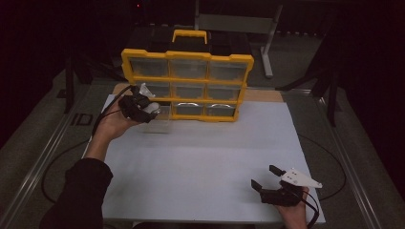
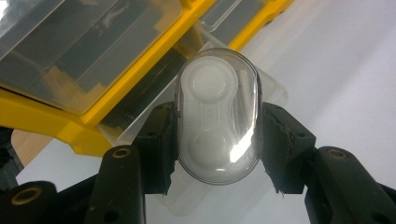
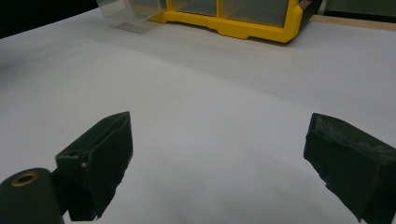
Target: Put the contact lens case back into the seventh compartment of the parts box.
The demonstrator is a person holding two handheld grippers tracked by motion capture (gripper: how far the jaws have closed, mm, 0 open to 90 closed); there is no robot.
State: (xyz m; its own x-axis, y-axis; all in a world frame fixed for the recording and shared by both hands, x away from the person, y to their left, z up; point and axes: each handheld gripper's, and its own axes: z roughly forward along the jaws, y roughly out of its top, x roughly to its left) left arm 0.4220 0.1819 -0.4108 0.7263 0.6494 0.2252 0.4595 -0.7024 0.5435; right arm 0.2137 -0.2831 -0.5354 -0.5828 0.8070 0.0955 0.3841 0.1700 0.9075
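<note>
A yellow organiser case [image 1: 187, 85] with clear drawers stands upright at the back of the white table top [image 1: 205, 157]. Its bottom-left drawer [image 1: 160, 120] is pulled out onto the table. My left gripper [image 1: 145, 110] is just above that clear drawer [image 2: 196, 196], shut on a clear oval capsule [image 2: 217, 121] with a white moulded insert inside; its jaws press the capsule's two sides. My right gripper [image 1: 266, 177] rests near the front right of the table, open, with nothing between its black pads [image 3: 105, 158]. The pulled-out drawer [image 3: 133, 11] and the case [image 3: 243, 16] lie far ahead of it.
A metal frame [image 1: 239, 24] stands behind the case on the dark floor. A wooden board edge [image 1: 262, 94] shows under the case. The table's white sheet ends close behind my right hand, at the front edge [image 1: 215, 220].
</note>
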